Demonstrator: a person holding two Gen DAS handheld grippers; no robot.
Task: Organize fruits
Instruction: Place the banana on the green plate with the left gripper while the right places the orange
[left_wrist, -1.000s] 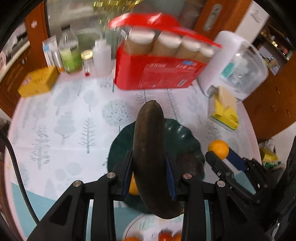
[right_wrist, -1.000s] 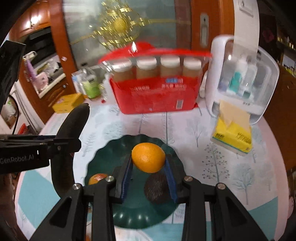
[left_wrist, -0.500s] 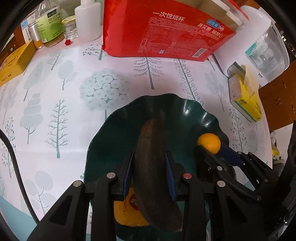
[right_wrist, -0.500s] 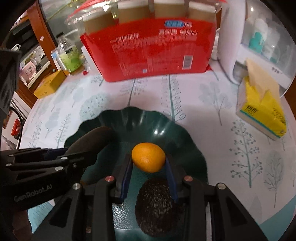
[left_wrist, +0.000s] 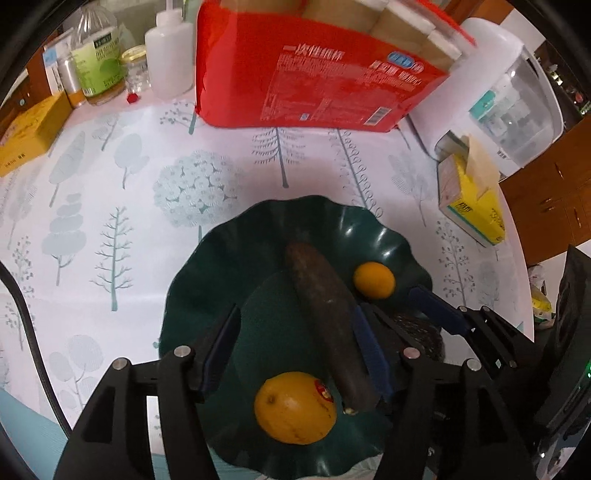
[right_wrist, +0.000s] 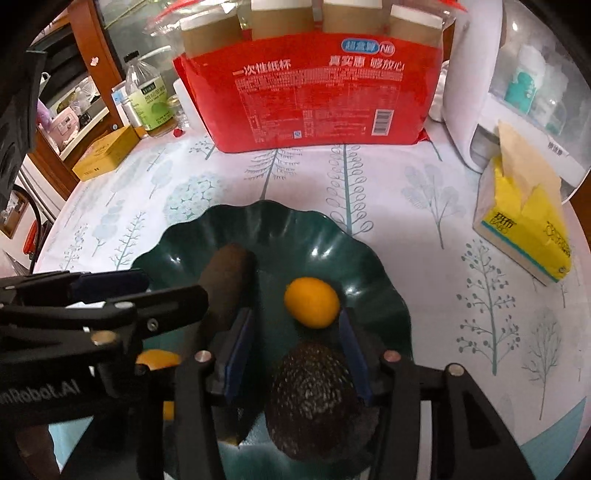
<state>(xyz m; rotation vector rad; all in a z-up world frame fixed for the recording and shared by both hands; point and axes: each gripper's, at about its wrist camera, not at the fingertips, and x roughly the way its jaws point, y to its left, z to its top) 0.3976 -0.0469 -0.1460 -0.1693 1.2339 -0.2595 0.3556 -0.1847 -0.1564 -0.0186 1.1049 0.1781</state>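
Note:
A dark green scalloped plate (left_wrist: 221, 266) (right_wrist: 373, 258) sits on the tree-print tablecloth. On it lie a blackened banana (left_wrist: 325, 317) (right_wrist: 225, 280), a small orange (left_wrist: 373, 280) (right_wrist: 312, 302), a larger orange with a red sticker (left_wrist: 295, 408) and a dark avocado (right_wrist: 314, 402). My left gripper (left_wrist: 295, 347) is open over the plate, with the banana lying against its right finger. My right gripper (right_wrist: 295, 343) is open, its fingers either side of the avocado, just behind the small orange.
A red pack of paper cups (left_wrist: 306, 77) (right_wrist: 314, 96) stands behind the plate. A yellow tissue box (left_wrist: 472, 203) (right_wrist: 528, 229) and a white appliance (left_wrist: 509, 107) are at the right. Bottles (left_wrist: 98, 66) and a yellow box (left_wrist: 26, 136) are at the back left.
Both grippers have opened. The left let the banana down onto the plate, and the right released the small orange onto the plate.

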